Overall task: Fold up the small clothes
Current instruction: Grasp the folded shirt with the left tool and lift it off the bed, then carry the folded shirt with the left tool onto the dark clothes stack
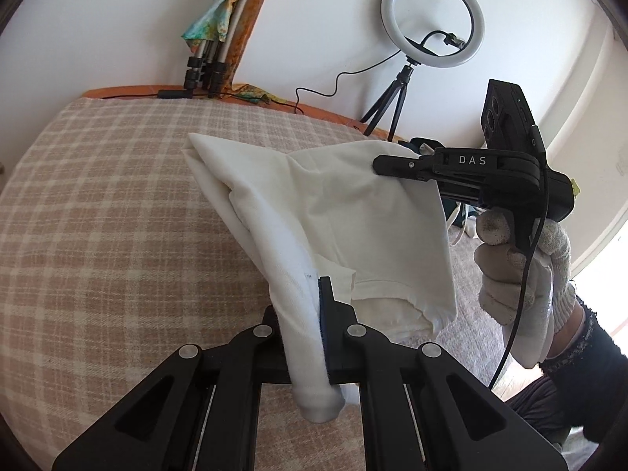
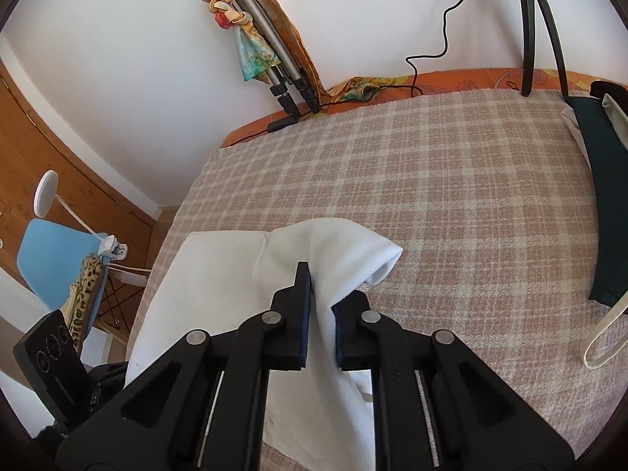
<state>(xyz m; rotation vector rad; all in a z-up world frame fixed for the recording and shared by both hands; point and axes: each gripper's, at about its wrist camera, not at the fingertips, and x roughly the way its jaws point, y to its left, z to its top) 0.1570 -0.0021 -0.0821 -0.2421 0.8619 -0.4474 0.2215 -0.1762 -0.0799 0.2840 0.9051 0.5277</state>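
Note:
A small white garment (image 1: 322, 212) hangs lifted between my two grippers above the checked blanket (image 1: 117, 216). My left gripper (image 1: 304, 314) is shut on one bunched edge of it, which trails down between the fingers. My right gripper (image 1: 392, 157) is shut on the opposite edge, held higher at the right by a gloved hand. In the right wrist view the right gripper (image 2: 320, 298) pinches a fold of the white garment (image 2: 219, 274), whose far end droops onto the blanket (image 2: 451, 204).
A ring light on a tripod (image 1: 431, 23) stands at the far edge. A folded tripod with a scarf (image 1: 214, 31) leans on the wall. A dark green cloth (image 2: 600, 196) lies at the right. A blue chair (image 2: 55, 259) stands off the left side.

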